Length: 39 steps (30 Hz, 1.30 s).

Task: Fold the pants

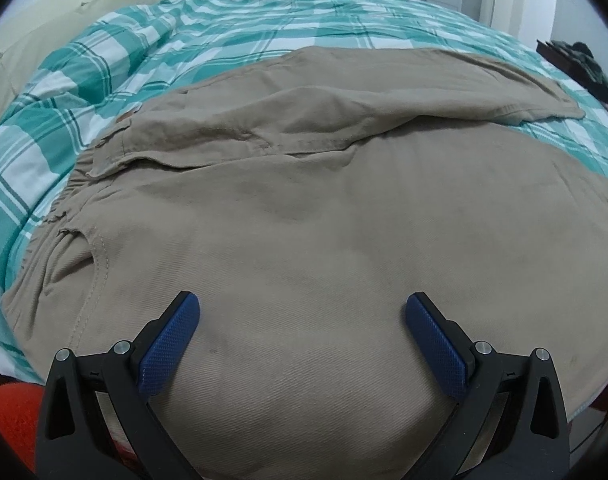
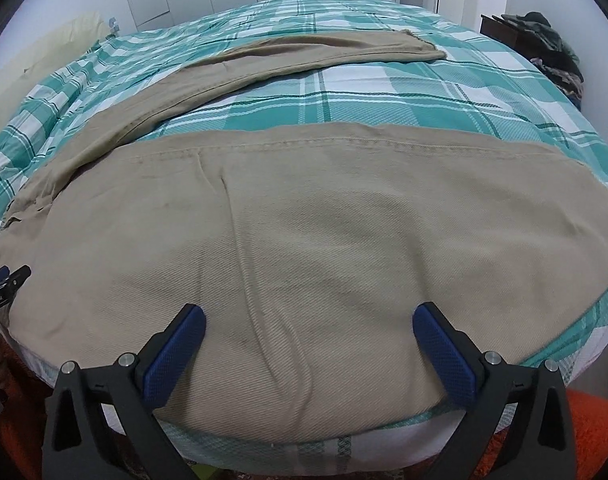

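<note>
Right, our left gripper [image 1: 303, 312] is spread wide over the khaki pants [image 1: 304, 208], nothing pinched; only this view shows the waistband, mid-left. Over on the right wrist view, our right gripper [image 2: 309, 322] gapes released above a leg, the other leg's hem [image 2: 420, 46] upper centre on the plaid bedspread [image 2: 384, 92]. Small lettering at left edge is unreadable.
</note>
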### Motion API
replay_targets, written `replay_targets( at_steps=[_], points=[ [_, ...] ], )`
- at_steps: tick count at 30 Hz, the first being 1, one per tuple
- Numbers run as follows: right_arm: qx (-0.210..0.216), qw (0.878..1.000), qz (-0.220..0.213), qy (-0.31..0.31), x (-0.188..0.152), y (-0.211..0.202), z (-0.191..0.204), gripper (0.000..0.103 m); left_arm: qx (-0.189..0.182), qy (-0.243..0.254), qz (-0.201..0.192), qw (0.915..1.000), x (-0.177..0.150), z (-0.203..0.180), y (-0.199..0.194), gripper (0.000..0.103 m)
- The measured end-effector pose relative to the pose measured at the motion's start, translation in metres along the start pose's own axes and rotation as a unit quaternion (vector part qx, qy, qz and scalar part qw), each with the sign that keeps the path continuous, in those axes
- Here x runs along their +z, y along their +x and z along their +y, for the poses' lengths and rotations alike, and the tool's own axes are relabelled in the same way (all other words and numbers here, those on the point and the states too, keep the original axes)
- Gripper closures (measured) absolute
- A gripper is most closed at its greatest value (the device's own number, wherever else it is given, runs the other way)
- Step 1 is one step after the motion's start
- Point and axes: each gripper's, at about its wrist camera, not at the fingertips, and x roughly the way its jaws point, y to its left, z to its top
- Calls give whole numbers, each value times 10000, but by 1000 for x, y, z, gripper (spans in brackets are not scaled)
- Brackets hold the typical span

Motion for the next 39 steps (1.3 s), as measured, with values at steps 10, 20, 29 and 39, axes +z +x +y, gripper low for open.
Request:
replay_targets(
  at_steps=[10,20,29,39],
  points=[
    [-2,10000,-1,2,0,0,1,0,22,23,-38,10000,-1,-1,0,1],
    [-33,10000,-12,-9,0,1,1,0,-32,31,91,9999,1,1,-3,1],
    [-106,9999,-63,-21,0,2,2,0,-392,-164,-371,9984,60,12,-28,1],
    [-96,9999,113,-42,5,3,1,0,166,-711,-25,9973,147,45,85,1]
  ],
)
